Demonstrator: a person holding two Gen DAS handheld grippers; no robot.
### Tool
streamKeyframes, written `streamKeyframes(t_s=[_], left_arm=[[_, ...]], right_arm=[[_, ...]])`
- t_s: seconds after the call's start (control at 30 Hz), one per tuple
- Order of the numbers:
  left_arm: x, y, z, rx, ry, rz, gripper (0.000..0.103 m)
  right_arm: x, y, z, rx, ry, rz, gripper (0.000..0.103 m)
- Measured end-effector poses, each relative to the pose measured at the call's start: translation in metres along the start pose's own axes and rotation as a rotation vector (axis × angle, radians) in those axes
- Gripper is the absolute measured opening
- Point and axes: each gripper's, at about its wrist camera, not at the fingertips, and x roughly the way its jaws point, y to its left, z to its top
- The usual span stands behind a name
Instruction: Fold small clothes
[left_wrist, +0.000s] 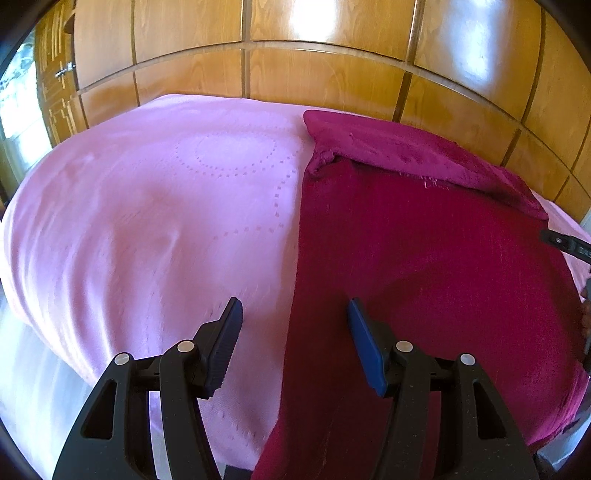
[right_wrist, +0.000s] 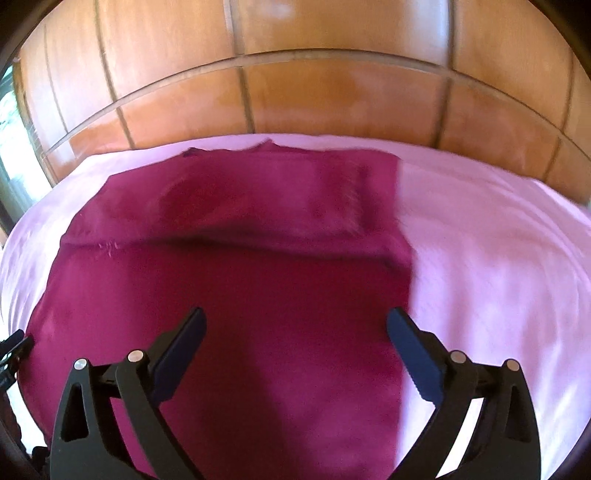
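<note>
Nearest the left wrist camera, the left gripper (left_wrist: 293, 314) stands spread with nothing between its blue pads, hovering over the near left edge of the magenta garment (left_wrist: 424, 258). That edge runs from about six o'clock up toward twelve, splitting the view between the garment on the right and the bare pink bedspread (left_wrist: 147, 203) on the left. At about one o'clock the garment's far end is turned back on itself in a thicker band, so one fold looks already made. At three o'clock a dark tip of the right gripper (left_wrist: 565, 243) pokes in over the cloth's right side. Wooden panelling (left_wrist: 295, 74) fills the top of the view.

From the right wrist camera, the right gripper (right_wrist: 295, 325) is spread very wide and empty, poised above the garment (right_wrist: 240, 277) toward its right edge, which runs from five o'clock up to one o'clock. This view is smeared by motion, so the folded band across the far end, around twelve o'clock, is probably the same doubled layer but I cannot be sure of its edges. At nine o'clock a bit of the left gripper (right_wrist: 14, 350) shows at the cloth's left side.

My judgement: the task is partly done. The far end is folded, the long body still lies open and flat, and neither tool has hold of it yet, so further folds remain
</note>
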Motion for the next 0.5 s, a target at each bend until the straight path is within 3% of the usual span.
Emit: streamKeyframes(t_s=[0.3,0.5], left_arm=[[-0.018,0.008,-0.021,0.048,0.035,-0.023,0.058],[-0.025,0.018,-0.045,0.072,0.167,-0.151,0.058]], right_arm=[[-0.039,-0.037,-0.058,0.119,0.054,0.052,0.097],[-0.074,-0.036,-0.100,0.104,0.111,0.105,0.085]])
